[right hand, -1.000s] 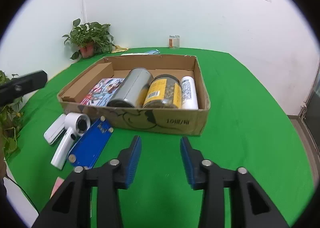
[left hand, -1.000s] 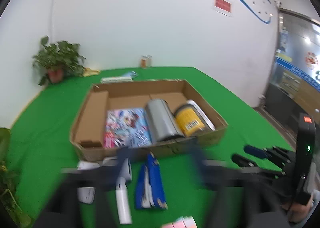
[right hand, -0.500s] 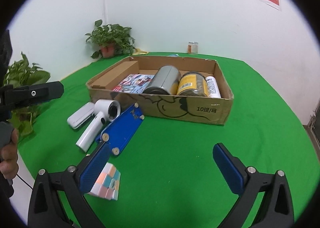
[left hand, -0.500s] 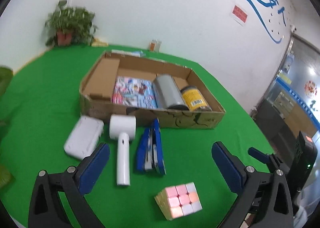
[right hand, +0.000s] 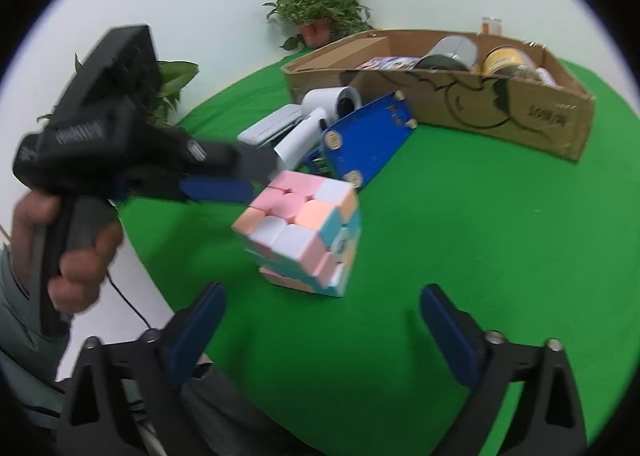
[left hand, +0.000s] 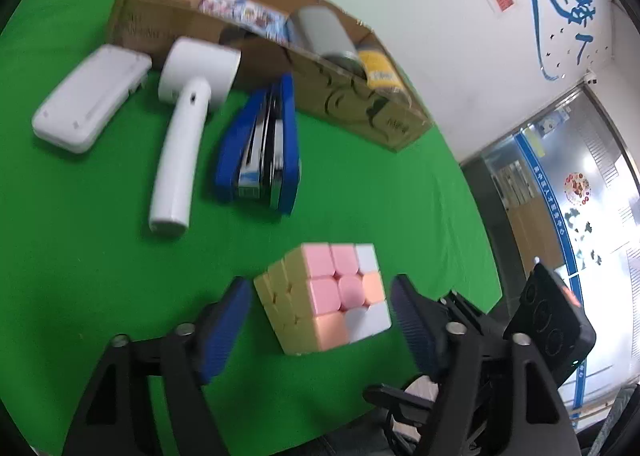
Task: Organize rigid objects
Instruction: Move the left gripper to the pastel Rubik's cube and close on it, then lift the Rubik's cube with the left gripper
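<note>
- The white case [left hand: 90,97] lies flat at the far left of the green tabletop [left hand: 80,236], with the white handheld device [left hand: 186,115] just beside it.
- The blue stapler [left hand: 262,147] rests on its side near the cardboard box [left hand: 352,99]; all three likely await packing.
- The box already holds a book, a silver can and a yellow-labelled jar, with room at its left end.
- The pastel cube [left hand: 328,296] stands near the tabletop's near edge, between the closing jaws of the left tool [left hand: 320,312]; narrow gaps show, so nothing is gripped yet.
- The right tool [right hand: 322,320] is wide, closing, with nothing between its jaws, short of the cube.
- Clear green cloth lies to the right.
</note>
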Motion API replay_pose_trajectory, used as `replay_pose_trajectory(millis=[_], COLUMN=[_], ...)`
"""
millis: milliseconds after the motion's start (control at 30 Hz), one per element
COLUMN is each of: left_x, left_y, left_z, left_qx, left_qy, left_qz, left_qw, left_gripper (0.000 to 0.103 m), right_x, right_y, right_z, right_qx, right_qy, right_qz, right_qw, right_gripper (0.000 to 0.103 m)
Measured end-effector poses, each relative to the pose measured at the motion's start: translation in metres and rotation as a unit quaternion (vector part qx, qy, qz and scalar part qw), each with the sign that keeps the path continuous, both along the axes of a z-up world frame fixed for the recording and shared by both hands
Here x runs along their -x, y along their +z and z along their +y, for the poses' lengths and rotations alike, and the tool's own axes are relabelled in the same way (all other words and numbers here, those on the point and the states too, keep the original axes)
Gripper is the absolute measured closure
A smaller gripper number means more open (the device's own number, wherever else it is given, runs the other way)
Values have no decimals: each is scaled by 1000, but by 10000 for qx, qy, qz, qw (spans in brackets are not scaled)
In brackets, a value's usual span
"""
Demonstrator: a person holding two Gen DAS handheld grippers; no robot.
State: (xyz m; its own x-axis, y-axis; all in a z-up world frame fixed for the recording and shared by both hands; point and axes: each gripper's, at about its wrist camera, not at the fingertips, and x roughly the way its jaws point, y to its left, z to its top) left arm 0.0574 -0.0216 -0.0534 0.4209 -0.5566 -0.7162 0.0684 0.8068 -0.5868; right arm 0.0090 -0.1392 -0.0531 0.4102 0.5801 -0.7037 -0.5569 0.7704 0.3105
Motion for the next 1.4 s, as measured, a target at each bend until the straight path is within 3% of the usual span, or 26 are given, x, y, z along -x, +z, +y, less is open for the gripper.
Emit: replay_pose_trajectory(millis=[167, 300, 500, 867, 1033, 1133, 1300, 1400], left_x=[2, 4, 4, 5, 4, 1, -4, -4], left_y=[-10, -5, 1, 11, 14, 14, 16, 16], left_z=[-3, -5, -9, -28, -27, -15, -7, -12], left_qx=[197, 18, -25, -444, -387, -125, 159, 39], left_qy=[-56, -14, 228, 86, -35, 140, 188, 86], left_qz=[149, 72, 150, 79, 49, 69, 5, 9], left_qw=[9997, 10000, 9996, 9989, 9992, 9998, 9997, 10000], left_gripper=[54, 54, 54, 55, 56, 56, 56, 56], right_x=[-6, -4, 0, 1, 2, 1, 0, 1], right_y=[-6, -9, -10, -9, -9, -12, -16, -15], right_z=[17, 26, 30, 26, 24, 22, 21, 19], right_qx=[217, 442, 457, 343, 309, 229, 153, 130], right_qy=[254, 246, -146, -618, -699, -691, -683, -643], right_qz=[10, -153, -161, 25, 102, 193, 260, 269], right_qw=[9994, 9986, 9987, 9975, 9970, 9972, 9972, 9975], right_gripper=[60, 69, 71, 74, 78, 85, 85, 85])
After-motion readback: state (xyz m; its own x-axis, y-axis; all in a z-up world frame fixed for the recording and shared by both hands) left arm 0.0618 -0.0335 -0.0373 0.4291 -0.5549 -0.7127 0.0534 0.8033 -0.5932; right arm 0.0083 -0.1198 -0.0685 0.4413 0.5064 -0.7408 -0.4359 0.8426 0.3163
